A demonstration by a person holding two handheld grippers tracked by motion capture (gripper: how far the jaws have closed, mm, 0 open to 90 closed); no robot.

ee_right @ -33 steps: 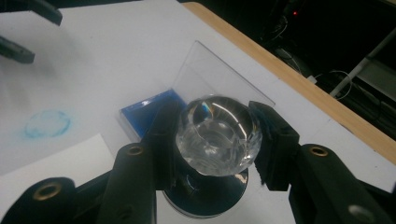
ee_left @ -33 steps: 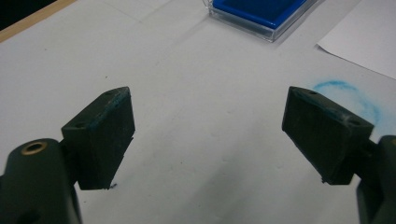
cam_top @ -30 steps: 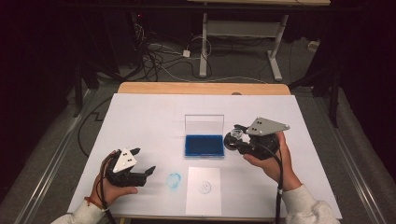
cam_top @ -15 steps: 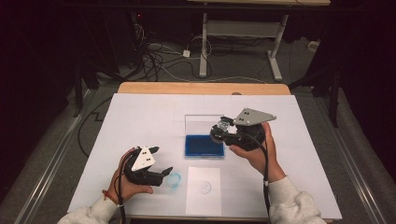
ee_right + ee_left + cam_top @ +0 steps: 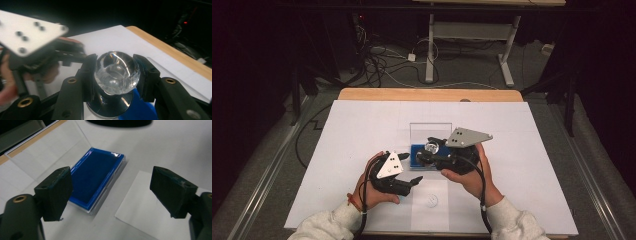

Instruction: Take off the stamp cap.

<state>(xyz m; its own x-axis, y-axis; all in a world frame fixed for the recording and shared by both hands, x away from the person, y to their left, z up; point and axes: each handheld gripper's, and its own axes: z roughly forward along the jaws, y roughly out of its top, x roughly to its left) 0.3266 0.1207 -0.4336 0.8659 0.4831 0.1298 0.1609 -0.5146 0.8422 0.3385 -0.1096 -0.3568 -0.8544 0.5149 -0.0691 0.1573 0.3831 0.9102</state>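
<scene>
Overhead, the right gripper (image 5: 426,152) hovers over the blue ink pad (image 5: 416,159) in its clear case, clamped on a clear-knobbed stamp (image 5: 432,147). At its eight o'clock, the left gripper (image 5: 412,181) sits beside the white paper sheet (image 5: 430,212).

Through the left gripper view, its jaws stand wide apart, the ink pad (image 5: 93,176) at eleven o'clock and the paper sheet (image 5: 140,207) between them.

Along the right gripper view, both jaws press the stamp's (image 5: 117,70) faceted knob.
</scene>
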